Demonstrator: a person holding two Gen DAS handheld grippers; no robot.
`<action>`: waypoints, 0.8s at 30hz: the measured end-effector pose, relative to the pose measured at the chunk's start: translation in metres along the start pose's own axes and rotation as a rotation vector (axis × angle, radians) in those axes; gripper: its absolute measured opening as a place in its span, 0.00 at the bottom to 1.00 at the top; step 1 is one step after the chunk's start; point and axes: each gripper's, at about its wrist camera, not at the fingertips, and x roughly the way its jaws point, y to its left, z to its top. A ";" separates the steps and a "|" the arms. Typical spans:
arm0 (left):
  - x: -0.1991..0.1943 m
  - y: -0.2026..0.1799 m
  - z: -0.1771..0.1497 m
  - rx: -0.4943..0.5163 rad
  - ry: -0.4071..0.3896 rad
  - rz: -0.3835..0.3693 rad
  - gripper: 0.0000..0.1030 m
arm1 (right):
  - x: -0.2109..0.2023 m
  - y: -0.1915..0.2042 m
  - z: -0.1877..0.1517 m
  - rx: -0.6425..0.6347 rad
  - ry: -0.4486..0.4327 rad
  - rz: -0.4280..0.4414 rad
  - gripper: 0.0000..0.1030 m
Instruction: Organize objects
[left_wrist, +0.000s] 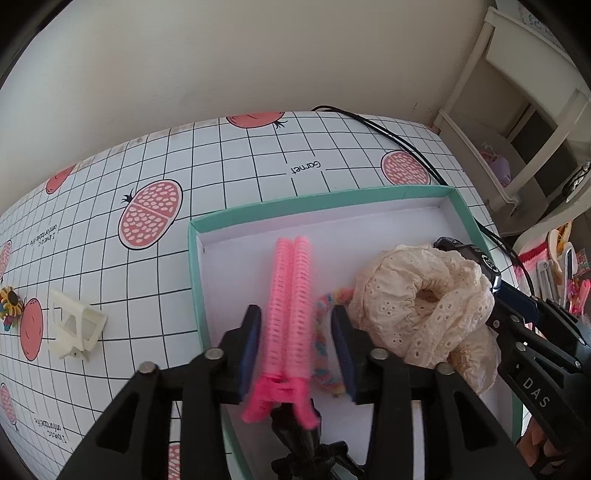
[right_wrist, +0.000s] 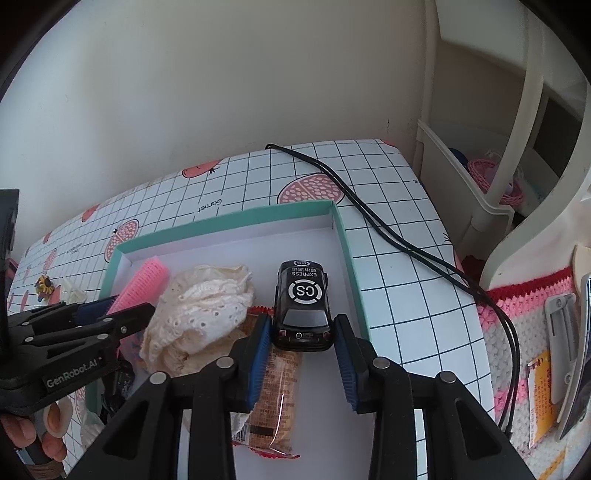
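A teal-rimmed white box (left_wrist: 314, 204) lies on the grid-patterned table. My left gripper (left_wrist: 295, 310) is open over the box. A pink roller hair clip (left_wrist: 291, 295) lies lengthwise between its fingers, blurred at the near end, with a gap on its right side. Beside the clip are a cream lace scrunchie (left_wrist: 417, 306) and a multicoloured hair tie (left_wrist: 325, 354). My right gripper (right_wrist: 303, 317) is shut on the rear of a black toy car (right_wrist: 301, 295), which sits low in the box (right_wrist: 229, 221) with its tail over a wrapped snack (right_wrist: 277, 387).
On the table left of the box lie a white claw clip (left_wrist: 74, 328) and a sunflower clip (left_wrist: 11, 299). A black cable (right_wrist: 369, 214) runs past the box's right side. A white shelf unit (right_wrist: 480, 184) and a crocheted mat (right_wrist: 517, 332) with small items are at the right.
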 end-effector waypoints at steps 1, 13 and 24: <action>-0.001 0.000 0.000 -0.001 -0.001 0.000 0.44 | 0.000 0.000 0.000 0.000 0.001 -0.001 0.36; -0.022 -0.001 0.002 -0.017 -0.036 -0.009 0.51 | -0.005 0.002 0.004 0.002 0.010 -0.001 0.48; -0.056 0.010 -0.005 -0.049 -0.099 0.029 0.57 | -0.022 0.002 0.008 0.035 -0.007 0.000 0.58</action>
